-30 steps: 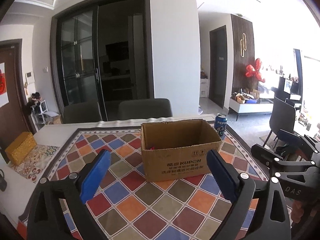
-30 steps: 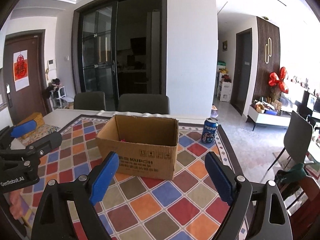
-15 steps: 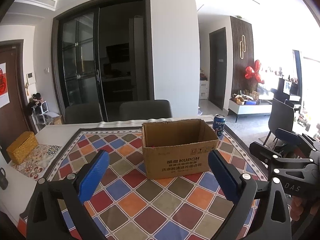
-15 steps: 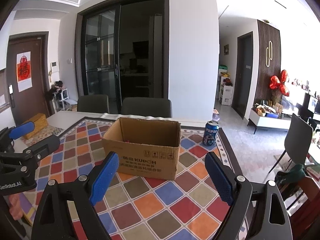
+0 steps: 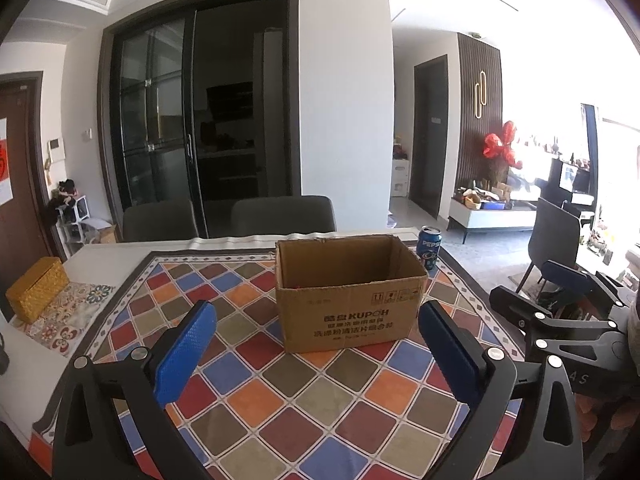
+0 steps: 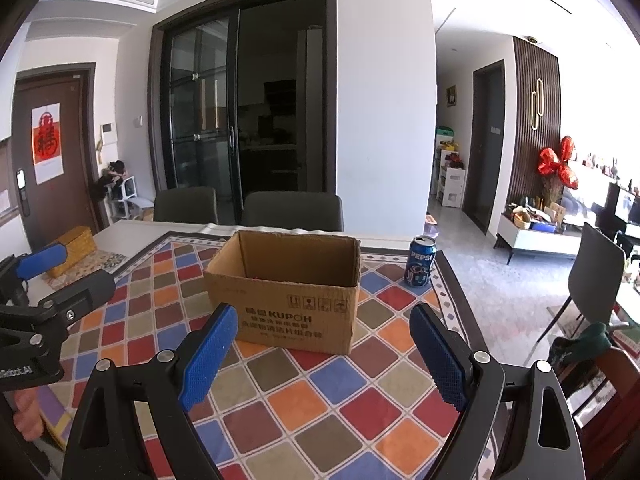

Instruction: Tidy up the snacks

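Left wrist view: your left gripper (image 5: 318, 336) is spread wide w/ nothing between the blue pads (image 5: 182, 354); its jaws have just been opening a bit further. The cardboard box (image 5: 348, 300) sits straight ahead, just beyond the tips, open top up, on the checkered tablecloth (image 5: 280, 400). Pepsi can (image 5: 429, 246) stands behind the box's far right corner. Right gripper (image 5: 560, 304) shows off to the right.

Right wrist view: your right gripper (image 6: 322, 346) is also spread, empty. Box (image 6: 288, 288) ahead, slightly left of center, near the tips but apart. Can (image 6: 421, 260) is beyond the right finger, beside the box. Left gripper (image 6: 44, 280) at the left edge.
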Demonstrator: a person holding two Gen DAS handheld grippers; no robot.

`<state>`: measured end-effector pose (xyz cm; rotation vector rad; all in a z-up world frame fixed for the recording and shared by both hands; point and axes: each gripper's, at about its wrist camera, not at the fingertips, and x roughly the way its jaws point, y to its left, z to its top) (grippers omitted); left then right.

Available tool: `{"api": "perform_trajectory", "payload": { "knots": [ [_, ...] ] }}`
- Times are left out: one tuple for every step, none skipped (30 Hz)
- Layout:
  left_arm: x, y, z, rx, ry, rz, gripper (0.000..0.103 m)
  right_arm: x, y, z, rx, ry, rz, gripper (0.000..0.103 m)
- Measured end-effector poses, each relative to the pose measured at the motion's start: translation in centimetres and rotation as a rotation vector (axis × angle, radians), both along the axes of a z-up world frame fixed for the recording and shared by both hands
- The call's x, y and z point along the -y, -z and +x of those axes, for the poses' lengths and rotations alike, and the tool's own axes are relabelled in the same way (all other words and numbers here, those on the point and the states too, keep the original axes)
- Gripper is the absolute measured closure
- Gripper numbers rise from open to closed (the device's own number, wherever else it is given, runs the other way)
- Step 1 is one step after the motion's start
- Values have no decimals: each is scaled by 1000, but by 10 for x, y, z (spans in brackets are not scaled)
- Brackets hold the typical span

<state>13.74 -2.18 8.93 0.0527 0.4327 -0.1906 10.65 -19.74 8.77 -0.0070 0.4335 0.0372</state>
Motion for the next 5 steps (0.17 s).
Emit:
{"api": "perform_trajectory", "payload": {
  "knots": [
    [-1,0,0,-1,-2,-2,0,0,0,1,-1,1,-1,15],
    [-1,0,0,-2,-2,-4,0,0,0,1,-3,2,-3,15],
    [-1,0,0,-2,-2,-7,0,0,0,0,-3,3,-5,15],
    [-1,0,-1,-3,-2,-9,0,0,1,0,-2,4,-8,15],
    [-1,0,-1,-3,-1,-10,0,0,1,-1,-2,5,-11,15]
  ]
}}
